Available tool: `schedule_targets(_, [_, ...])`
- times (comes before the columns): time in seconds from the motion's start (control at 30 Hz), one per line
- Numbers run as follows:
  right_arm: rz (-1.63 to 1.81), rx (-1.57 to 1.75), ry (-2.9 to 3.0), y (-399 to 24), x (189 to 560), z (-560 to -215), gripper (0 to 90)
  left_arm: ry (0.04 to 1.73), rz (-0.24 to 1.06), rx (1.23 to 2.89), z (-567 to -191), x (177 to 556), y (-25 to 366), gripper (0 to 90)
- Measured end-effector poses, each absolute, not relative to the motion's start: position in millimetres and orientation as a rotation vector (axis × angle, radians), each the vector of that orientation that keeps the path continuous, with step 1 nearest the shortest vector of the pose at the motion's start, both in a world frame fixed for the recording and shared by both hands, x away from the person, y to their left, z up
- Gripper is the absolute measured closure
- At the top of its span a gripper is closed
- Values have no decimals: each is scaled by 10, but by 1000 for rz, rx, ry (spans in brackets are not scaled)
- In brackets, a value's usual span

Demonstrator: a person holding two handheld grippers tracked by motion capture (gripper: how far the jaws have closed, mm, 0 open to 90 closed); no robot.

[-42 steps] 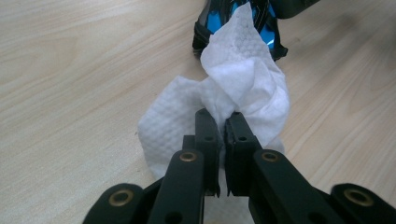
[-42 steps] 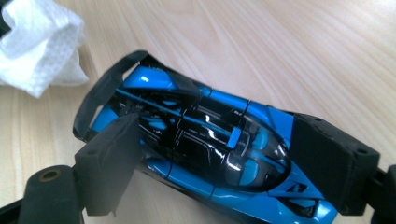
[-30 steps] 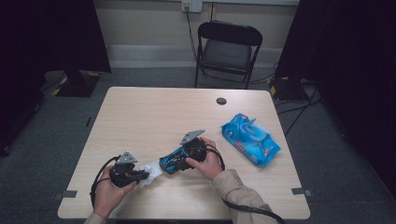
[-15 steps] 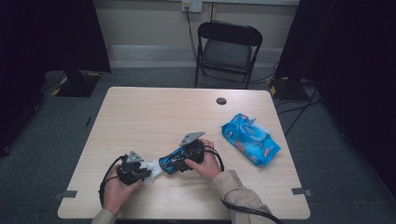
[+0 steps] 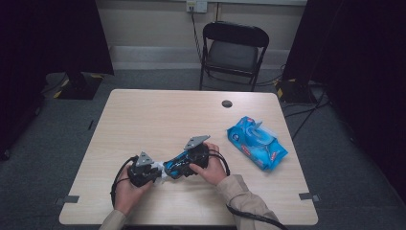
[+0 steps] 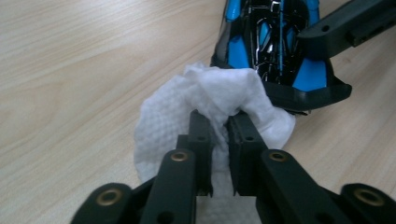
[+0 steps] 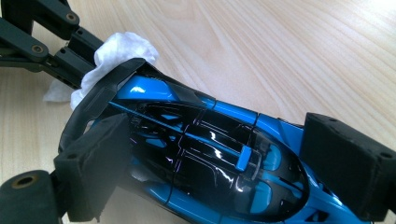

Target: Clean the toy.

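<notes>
1. A light wood-grain table (image 5: 158, 115) was set on grey carpet (image 5: 57, 143).
2. A black folding chair (image 5: 233, 50) was placed behind it, against a pale wall (image 5: 153, 24).
3. Dark curtains (image 5: 43, 38) were hung at both sides.

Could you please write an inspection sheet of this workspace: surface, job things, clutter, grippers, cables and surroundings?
Surface: light wooden table, with a small dark round spot near its far edge.
Job's things: blue and black toy car lying on the table; crumpled white wipe pressed against one end of it.
Clutter: blue wipes pack at the table's right side, apart from the car.
Grippers: left gripper shut on the wipe; right gripper clamped across the car's body, jaws wide.
Cables: one black cable loops from the left gripper, another trails under the right sleeve.
Surroundings: black folding chair beyond the table, wall socket, dark curtains at both sides, grey carpet.
</notes>
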State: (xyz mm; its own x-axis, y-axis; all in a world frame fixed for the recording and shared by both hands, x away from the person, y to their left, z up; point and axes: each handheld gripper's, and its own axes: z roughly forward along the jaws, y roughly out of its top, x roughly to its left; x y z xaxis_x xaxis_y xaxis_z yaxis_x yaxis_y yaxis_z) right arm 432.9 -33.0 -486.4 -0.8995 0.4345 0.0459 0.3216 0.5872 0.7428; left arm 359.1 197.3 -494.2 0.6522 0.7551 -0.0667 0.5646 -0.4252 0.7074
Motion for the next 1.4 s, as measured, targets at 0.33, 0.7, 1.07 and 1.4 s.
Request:
schedule_targets(0.33, [1190, 641, 2681, -326, 4339, -4854, 81, 988, 333, 2213, -4898, 3509, 1874, 859])
schedule_targets(0.7, [1182, 640, 2687, -334, 4350, -4849, 81, 952, 290, 2244, -4877, 3362, 1714, 863])
schedule_targets(1.07, [1180, 638, 2687, -335, 4354, -4848, 80, 927, 294, 2258, -4871, 3296, 1606, 864])
schedule_targets(1.4, [1187, 642, 2681, -337, 4349, -4853, 81, 858, 232, 2280, -4848, 3244, 1469, 864])
